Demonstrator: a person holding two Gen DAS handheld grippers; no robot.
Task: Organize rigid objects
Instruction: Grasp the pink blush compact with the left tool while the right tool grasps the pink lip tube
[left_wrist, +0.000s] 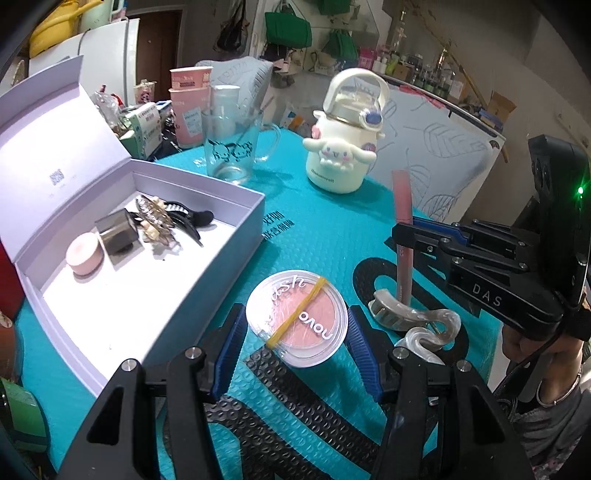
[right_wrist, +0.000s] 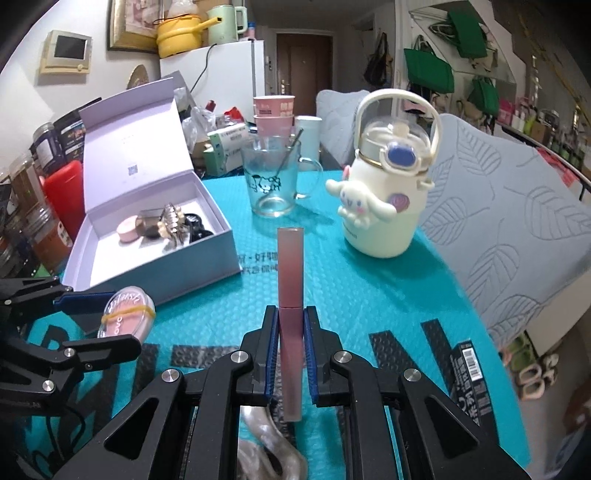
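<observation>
The left claw (left_wrist: 295, 332) grips a round blush compact (left_wrist: 297, 319) above the teal-covered desk (left_wrist: 314, 236); its clear lid, crossed by a yellow rubber band (left_wrist: 299, 312), reads "blush" and "NOVO". The right claw (right_wrist: 290, 332), marked "DAS", is clamped on a pink lip-gloss tube (right_wrist: 290, 280), held upright. An open lilac box (left_wrist: 155, 236) to the left holds hair clips (left_wrist: 166, 221), a pink puff and a grey cube. A Cinnamoroll bottle (left_wrist: 341, 147) and a glass mug (left_wrist: 236, 147) stand behind.
</observation>
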